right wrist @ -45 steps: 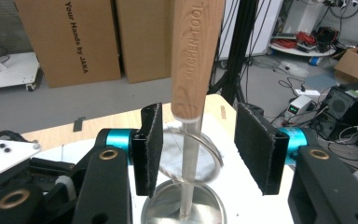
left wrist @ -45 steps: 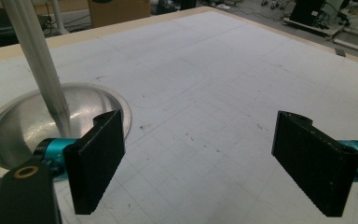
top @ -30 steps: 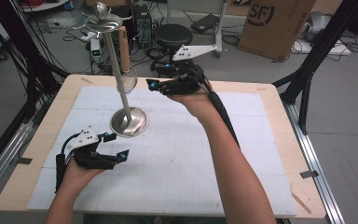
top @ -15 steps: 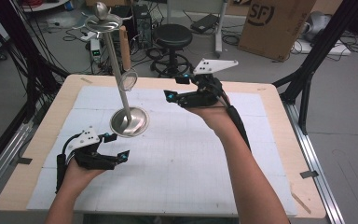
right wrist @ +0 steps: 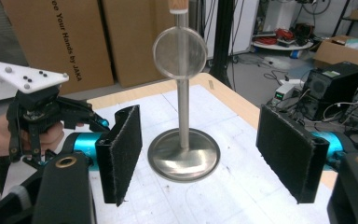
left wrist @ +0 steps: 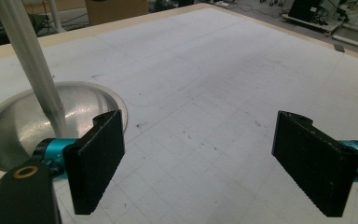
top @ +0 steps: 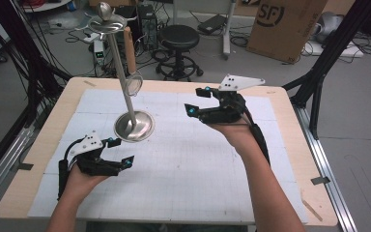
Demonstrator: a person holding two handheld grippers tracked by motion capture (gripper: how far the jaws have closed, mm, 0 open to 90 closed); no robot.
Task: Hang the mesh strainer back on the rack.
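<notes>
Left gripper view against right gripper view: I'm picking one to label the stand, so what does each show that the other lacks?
The left gripper view alone gives a close look at the base's rim and the bare mat beyond it. The right gripper view alone takes in the round strainer hanging on the pole, the cardboard boxes and the left gripper. Both share the stand's pole and dished base, framed by open jaws.

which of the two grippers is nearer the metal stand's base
The left gripper, low beside the stand's round base. The right gripper is held farther off, across the table from the pole. Both have open jaws.
</notes>
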